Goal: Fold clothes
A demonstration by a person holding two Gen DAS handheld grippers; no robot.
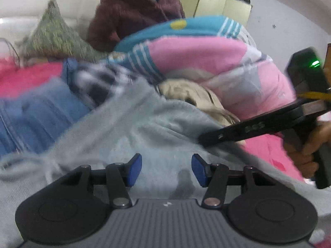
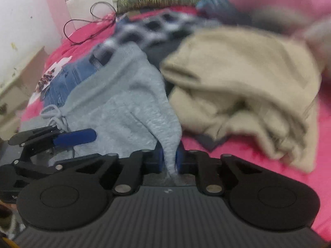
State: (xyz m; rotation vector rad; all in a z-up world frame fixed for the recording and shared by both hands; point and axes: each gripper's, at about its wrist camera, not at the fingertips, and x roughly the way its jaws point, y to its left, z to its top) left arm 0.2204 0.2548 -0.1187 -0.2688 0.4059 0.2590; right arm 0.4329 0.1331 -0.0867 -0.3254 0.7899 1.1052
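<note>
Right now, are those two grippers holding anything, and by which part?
The right gripper pinches a narrow bunched end of the grey knit garment. The left gripper is open above the same garment, holding nothing.

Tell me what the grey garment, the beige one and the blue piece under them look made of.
Grey garment: fleecy knit, probably cotton jersey; matte, fuzzy, nubbly surface. Beige garment: soft plush or brushed knit, judging by thick rounded folds; blur hides detail. Blue piece: looks like denim, with faded streaks and a stitched seam.
</note>
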